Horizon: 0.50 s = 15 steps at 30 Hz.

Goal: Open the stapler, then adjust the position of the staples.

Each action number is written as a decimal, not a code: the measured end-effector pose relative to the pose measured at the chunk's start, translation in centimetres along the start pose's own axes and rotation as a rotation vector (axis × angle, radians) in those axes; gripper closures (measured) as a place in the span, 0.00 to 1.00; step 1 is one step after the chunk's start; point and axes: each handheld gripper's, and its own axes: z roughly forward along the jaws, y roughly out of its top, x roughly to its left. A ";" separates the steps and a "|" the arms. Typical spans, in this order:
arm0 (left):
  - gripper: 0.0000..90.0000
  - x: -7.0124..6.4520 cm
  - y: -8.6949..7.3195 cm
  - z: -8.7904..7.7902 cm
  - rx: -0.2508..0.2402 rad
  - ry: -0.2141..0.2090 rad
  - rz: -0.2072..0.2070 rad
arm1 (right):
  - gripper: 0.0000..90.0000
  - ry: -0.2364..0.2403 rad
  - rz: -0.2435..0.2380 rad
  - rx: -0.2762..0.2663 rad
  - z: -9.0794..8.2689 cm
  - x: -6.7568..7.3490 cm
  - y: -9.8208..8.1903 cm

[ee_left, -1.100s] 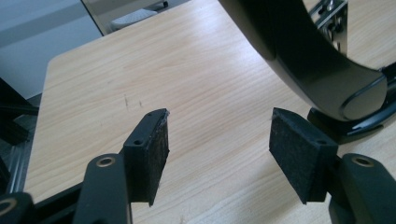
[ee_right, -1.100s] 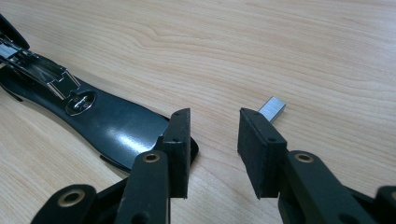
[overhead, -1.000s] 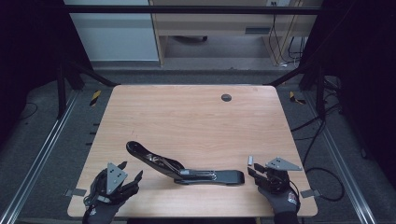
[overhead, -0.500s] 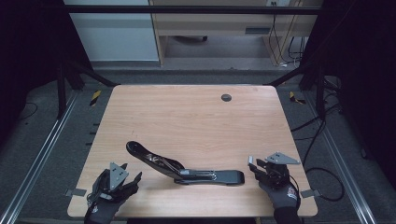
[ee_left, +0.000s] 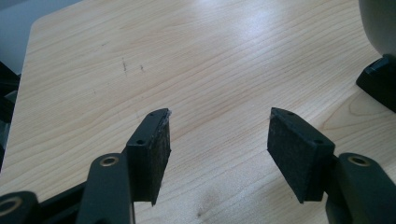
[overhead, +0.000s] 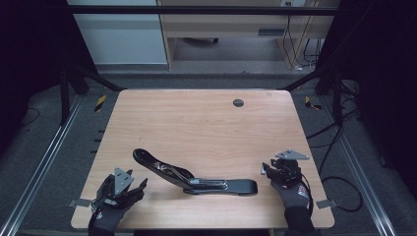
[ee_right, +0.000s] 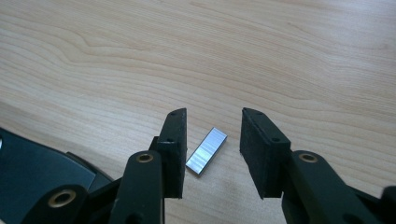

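A black stapler [overhead: 196,179] lies swung open on the wooden table [overhead: 196,123], near the front edge. Left of it, my left gripper [overhead: 141,185] rests low over bare wood, its jaws [ee_left: 219,135] wide apart after closing slightly, nothing between them. A dark piece at the right edge of the left gripper view [ee_left: 380,79] looks like the stapler's end. My right gripper [overhead: 266,170] sits just right of the stapler. Its jaws [ee_right: 212,135] have just opened a little around a shiny strip of staples [ee_right: 206,150] lying flat on the table, with the pads not pressing it.
A small round grommet hole [overhead: 238,103] sits at the table's far side. The stapler's black base [ee_right: 37,168] is close to my right gripper's left jaw. Metal rails and cables run along the floor on both sides of the table.
My right gripper has shifted a little away from the front edge. The left hand has sunk slightly. The stapler has stayed where it was.
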 end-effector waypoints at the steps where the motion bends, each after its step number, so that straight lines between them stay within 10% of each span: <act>1: 0.43 0.0 0.0 0.0 -0.002 0.002 0.001 | 0.69 -0.001 -0.008 0.002 0.2 -0.1 0.1; 15: 0.43 0.2 0.0 0.0 0.000 0.005 -0.001 | 0.70 -0.028 0.028 0.075 1.9 0.6 0.5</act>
